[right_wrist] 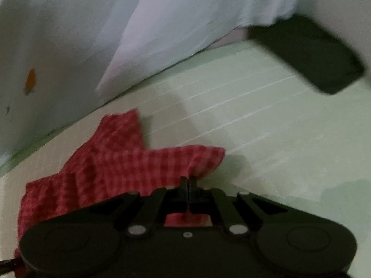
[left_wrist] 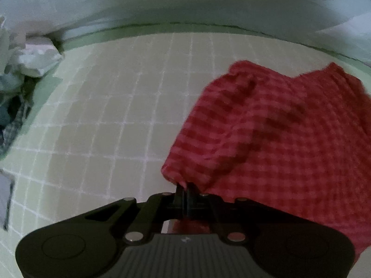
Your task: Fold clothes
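— How many garments are being handled?
— One red checked cloth (left_wrist: 266, 125), seen from both wrist views.
— And grippers?
— Two: the left gripper (left_wrist: 185, 186) and the right gripper (right_wrist: 189, 180), each pinched closed on an edge of that cloth.
— Anything else to count?
— One gridded mat (left_wrist: 104, 115) beneath. One heap of crumpled clothes (left_wrist: 20, 69) at the far left; its separate pieces cannot be counted. One dark flat object (right_wrist: 306, 53) at the mat's far right.

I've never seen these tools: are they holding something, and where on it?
Both hold the red checked cloth: the left gripper and the right gripper are each shut on a bunched bit of its edge.
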Available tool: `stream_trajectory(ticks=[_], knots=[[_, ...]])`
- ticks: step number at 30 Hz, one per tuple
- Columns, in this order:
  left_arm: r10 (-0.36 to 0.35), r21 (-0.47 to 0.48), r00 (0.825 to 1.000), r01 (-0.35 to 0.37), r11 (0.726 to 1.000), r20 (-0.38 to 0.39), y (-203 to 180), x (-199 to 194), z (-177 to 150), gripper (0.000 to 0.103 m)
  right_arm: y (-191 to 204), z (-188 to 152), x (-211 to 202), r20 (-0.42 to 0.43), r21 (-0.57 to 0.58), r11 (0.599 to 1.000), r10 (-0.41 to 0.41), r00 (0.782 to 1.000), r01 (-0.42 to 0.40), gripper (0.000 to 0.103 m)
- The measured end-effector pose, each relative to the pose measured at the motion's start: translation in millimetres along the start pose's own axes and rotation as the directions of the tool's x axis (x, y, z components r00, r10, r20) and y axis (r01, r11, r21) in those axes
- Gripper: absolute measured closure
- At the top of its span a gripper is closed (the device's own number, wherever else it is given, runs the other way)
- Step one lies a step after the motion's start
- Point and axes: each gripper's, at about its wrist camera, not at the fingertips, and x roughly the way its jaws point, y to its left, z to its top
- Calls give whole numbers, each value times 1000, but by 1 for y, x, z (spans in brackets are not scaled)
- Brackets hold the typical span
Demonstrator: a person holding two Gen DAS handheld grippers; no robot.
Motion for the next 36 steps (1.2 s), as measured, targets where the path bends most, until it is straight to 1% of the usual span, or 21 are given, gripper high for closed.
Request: stream_trajectory(ticks=[1,3,5,6,7,9,10,11,13,14,15,16,17,20,22,25,28,30,31,34,36], knots=[[12,-13,1000,-12,1000,7,4,4,5,101,-6,-2,-10,11,-4,999,-38,999,38,102],[23,-44,1000,-22,999,19,11,10,16,101,-17,-11,-23,1,-25,996,-84,996,84,102],[16,-78,999,-13,997,31,15,15,26,100,-27,-25,-27,-49,-15,997,-82,995,81,102],[18,-80,999,-16,997,36,14,13,27,99,-30,-32,-27,-77,-6,997,-74,994,73,102],[23,-80,999,-20,997,41,12,10,28,95,-32,-38,-27,-105,4,998,-64,992,65,102],[20,-91,998,-15,996,53,12,1,26,91,-32,-48,-30,-134,25,998,-61,989,65,98],[10,-103,998,-4,995,62,13,-7,22,79,-31,-50,-33,-128,22,998,-58,990,61,90],[0,-116,997,8,993,71,15,-14,17,66,-29,-51,-36,-119,15,998,-54,991,56,76],[-11,-145,996,23,989,84,18,-28,5,54,-25,-54,-43,-102,2,999,-46,994,47,63],[-9,-164,996,23,986,86,20,-35,-5,48,-23,-55,-46,-93,-5,999,-42,995,42,59],[-8,-182,996,23,983,88,23,-42,-14,46,-21,-56,-49,-85,-12,999,-38,996,37,57],[-5,-196,997,22,980,83,23,-49,-23,41,-18,-58,-53,-76,-19,999,-34,997,33,52],[-5,-206,997,20,978,76,24,-55,-34,39,-16,-57,-55,-64,-37,999,-28,998,26,47],[-14,-227,998,27,973,58,23,-69,-65,38,-5,-59,-62,-33,-109,994,-9,999,5,41],[-30,-231,998,41,972,51,18,-76,-84,36,1,-66,-67,-32,-156,988,5,999,-10,38],[-67,-174,997,73,982,37,3,-84,-101,36,10,-80,-72,-44,-217,976,22,999,-31,38],[-79,-71,996,82,994,47,-17,-89,-115,36,16,-98,-74,-59,-278,959,32,998,-47,36],[-79,7,995,79,997,62,-30,-89,-122,36,18,-110,-74,-66,-315,948,28,997,-47,36],[-81,54,994,77,996,71,-36,-88,-125,36,19,-115,-73,-68,-332,942,21,997,-43,36],[-74,156,992,58,986,98,-54,-85,-132,36,19,-127,-67,-51,-377,926,-4,999,-16,36],[-77,197,990,53,979,115,-62,-82,-136,36,20,-133,-62,-30,-411,912,-27,999,12,36]])
